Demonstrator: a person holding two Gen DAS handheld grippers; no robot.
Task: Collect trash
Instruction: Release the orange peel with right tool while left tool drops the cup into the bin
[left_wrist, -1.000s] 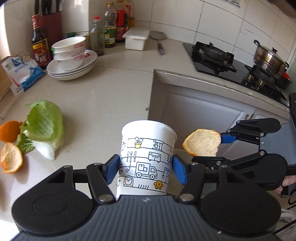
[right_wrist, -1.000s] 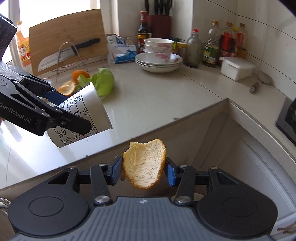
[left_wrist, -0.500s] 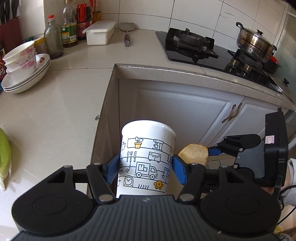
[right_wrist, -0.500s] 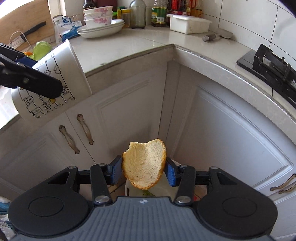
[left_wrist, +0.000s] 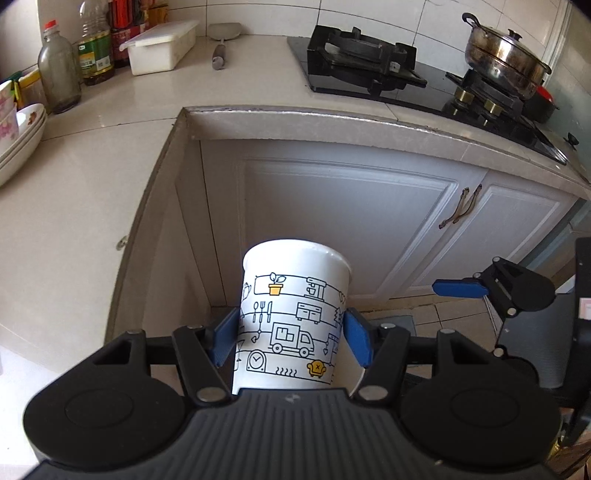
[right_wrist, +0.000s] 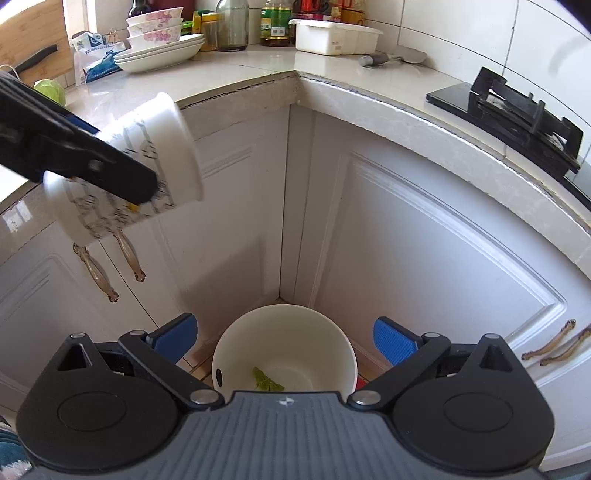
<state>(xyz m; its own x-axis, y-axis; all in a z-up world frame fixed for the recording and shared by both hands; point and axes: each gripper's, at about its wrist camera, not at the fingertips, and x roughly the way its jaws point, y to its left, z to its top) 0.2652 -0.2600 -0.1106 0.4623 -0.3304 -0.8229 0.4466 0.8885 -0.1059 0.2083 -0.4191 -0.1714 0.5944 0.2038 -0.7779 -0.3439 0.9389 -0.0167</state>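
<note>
right claw (right_wrist: 284, 341) just opened, empty over bin (right_wrist: 236, 343) | left claw (left_wrist: 290, 338) holds cup (left_wrist: 291, 317) | cup undumped; cabbage (right_wrist: 50, 90) on bench (right_wrist: 229, 75)

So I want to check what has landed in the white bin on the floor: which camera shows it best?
The right wrist view. It looks straight down into the white bin between the open right gripper, with a green leaf scrap at the bottom. In the left wrist view the paper cup held by the left gripper fills that spot; no bin can be made out.
</note>
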